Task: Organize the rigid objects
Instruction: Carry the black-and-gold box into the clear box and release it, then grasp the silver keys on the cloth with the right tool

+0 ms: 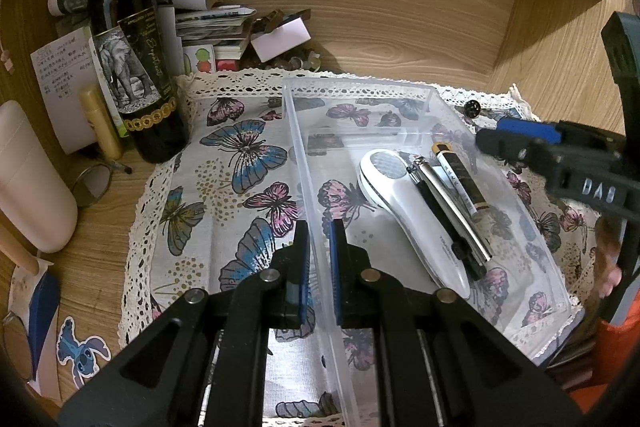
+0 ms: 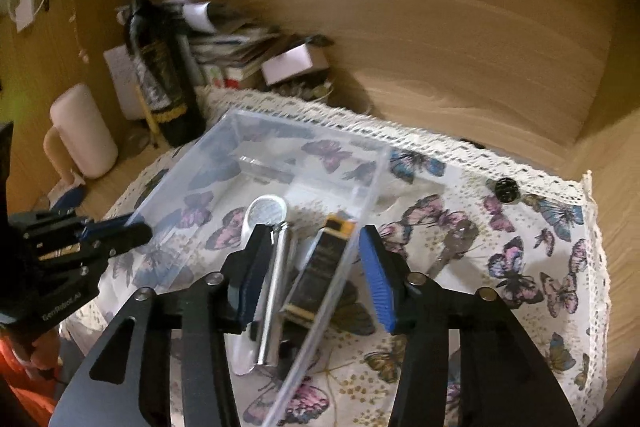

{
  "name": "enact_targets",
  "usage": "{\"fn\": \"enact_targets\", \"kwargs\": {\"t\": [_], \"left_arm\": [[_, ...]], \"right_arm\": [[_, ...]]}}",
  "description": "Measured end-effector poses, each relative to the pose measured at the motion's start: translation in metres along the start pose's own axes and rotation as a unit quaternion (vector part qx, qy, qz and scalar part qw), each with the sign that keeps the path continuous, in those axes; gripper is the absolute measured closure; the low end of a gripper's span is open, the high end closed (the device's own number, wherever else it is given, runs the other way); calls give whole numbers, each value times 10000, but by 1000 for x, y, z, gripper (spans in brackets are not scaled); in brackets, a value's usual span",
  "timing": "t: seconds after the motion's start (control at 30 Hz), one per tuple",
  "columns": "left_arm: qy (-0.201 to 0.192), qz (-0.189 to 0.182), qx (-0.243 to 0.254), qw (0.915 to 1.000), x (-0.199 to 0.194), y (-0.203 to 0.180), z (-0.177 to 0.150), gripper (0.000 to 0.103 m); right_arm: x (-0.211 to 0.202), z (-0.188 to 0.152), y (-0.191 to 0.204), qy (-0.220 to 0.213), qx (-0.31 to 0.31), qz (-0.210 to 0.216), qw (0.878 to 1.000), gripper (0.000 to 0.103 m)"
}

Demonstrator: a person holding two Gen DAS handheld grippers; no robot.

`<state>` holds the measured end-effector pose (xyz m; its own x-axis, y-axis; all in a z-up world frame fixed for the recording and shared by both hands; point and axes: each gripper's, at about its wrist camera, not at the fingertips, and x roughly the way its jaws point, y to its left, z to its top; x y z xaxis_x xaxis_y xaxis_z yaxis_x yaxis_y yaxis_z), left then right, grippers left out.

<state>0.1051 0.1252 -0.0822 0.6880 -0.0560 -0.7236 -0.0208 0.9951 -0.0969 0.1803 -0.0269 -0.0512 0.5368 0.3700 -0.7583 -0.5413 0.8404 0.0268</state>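
A clear plastic box stands on a butterfly cloth. Inside it lie a white handheld device, a silver pen and a black-and-gold marker. My left gripper is shut on the box's left wall, one pad on each side. It shows at the left of the right wrist view as the left gripper. My right gripper is open above the box's right wall. The silver pen and the marker lie below its gap, untouched by the pads. The right gripper also shows at the box's far right.
A key and a small black round object lie on the cloth right of the box. A wine bottle, a white container and stacked papers crowd the back left. Wooden walls close the back and right.
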Motion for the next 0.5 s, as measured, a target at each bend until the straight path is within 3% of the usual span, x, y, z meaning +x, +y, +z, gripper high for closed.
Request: {"fn": "enact_targets", "kwargs": {"t": [0.23, 0.5], "left_arm": [[2, -31, -26, 10000, 0, -2, 1, 93], [-6, -39, -75, 10000, 1, -1, 2, 94]], "right_arm": [[-9, 10, -35, -200, 314, -350, 9987, 50], [-1, 21, -89, -158, 628, -919, 9937, 48]]}}
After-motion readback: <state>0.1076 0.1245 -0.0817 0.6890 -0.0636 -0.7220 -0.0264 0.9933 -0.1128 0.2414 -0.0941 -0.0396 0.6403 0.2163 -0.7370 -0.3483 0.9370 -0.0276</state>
